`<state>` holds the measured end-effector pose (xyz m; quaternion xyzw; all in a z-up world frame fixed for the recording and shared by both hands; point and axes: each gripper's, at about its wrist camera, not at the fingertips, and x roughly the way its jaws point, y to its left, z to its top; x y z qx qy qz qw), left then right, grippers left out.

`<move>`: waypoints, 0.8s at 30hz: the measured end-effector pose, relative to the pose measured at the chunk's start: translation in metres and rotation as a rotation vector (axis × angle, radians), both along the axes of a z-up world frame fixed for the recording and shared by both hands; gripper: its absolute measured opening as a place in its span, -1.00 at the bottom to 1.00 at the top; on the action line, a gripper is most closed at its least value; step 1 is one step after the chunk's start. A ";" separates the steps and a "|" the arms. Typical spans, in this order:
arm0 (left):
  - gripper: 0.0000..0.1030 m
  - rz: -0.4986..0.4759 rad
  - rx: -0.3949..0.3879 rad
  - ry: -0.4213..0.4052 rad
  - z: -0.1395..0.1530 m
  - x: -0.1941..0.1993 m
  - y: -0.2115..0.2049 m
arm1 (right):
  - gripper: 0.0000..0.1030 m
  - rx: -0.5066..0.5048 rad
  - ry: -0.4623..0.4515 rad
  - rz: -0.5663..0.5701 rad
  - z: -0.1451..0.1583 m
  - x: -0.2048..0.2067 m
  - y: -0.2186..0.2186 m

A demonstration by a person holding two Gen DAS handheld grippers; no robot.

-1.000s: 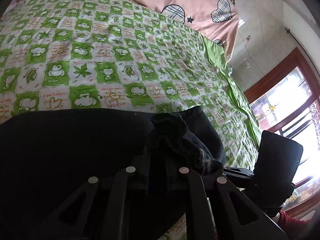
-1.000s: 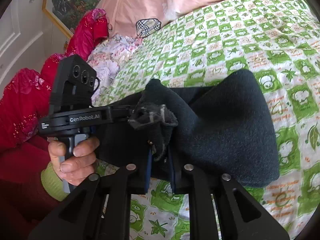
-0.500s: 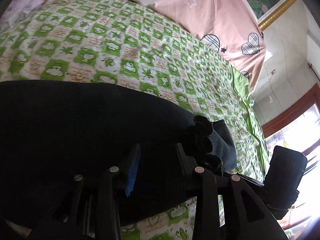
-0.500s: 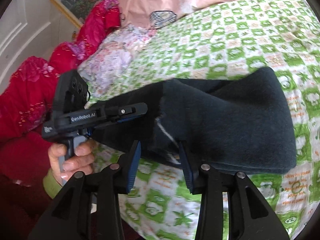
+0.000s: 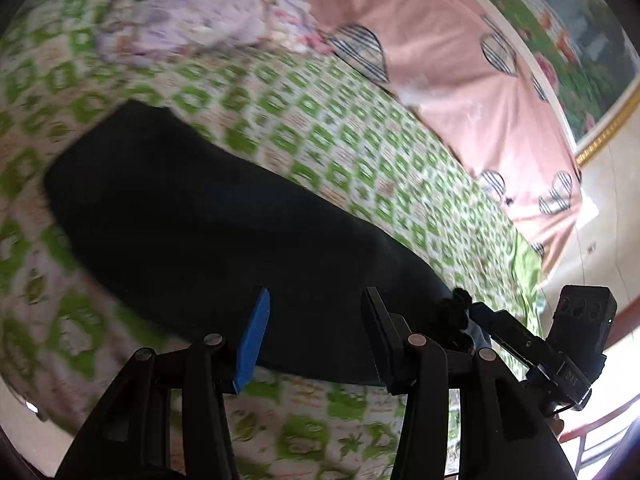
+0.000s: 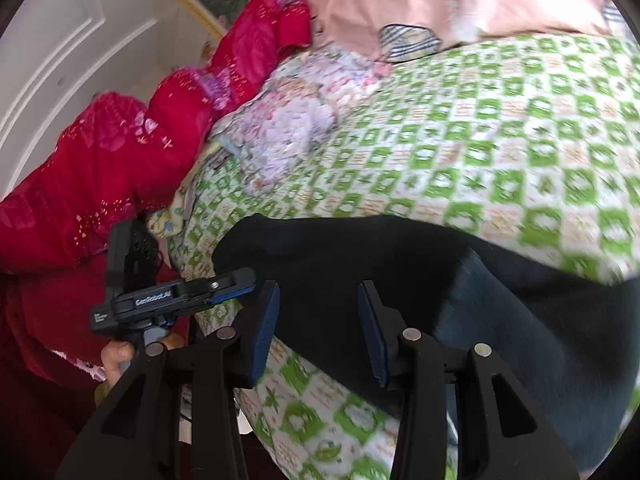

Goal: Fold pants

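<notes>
The dark pants (image 5: pixel 224 216) lie folded in a long flat band on the green-checked bedsheet (image 5: pixel 340 152). My left gripper (image 5: pixel 316 332) hovers over their near edge; its jaws are opening and its blue pad touches no cloth. Off to the right, my right gripper (image 5: pixel 476 314) is by a small tuft at the pants' end. In the right wrist view the pants (image 6: pixel 440 300) spread out beyond my right gripper (image 6: pixel 318 320), which stands open above their edge and grips nothing. A hand (image 6: pixel 116 356) holds the left gripper (image 6: pixel 246 280) at the pants' left end.
A pink pillow with heart patches (image 5: pixel 460 80) and a pale floral quilt (image 6: pixel 288 128) lie at the head of the bed. A red quilt (image 6: pixel 140 152) is piled along the left side. The bed's edge (image 6: pixel 280 420) drops off close below the grippers.
Both grippers were shut on the bunched end of the pants; both have let go and widened. They have pulled back and risen, and the pants now lie flat.
</notes>
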<state>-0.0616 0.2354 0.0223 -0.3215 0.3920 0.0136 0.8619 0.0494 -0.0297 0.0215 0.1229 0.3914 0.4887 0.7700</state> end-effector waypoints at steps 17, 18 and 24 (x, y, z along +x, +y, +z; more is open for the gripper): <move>-0.03 0.286 -0.086 0.075 -0.014 -0.058 0.080 | -0.07 -0.060 -0.062 0.221 0.027 0.031 0.111; 0.00 0.292 -0.086 0.079 -0.015 -0.057 0.081 | -0.07 -0.063 -0.065 0.227 0.027 0.033 0.115; 0.11 0.330 -0.111 0.127 -0.028 -0.047 0.095 | 0.06 -0.105 -0.055 0.302 0.032 0.043 0.158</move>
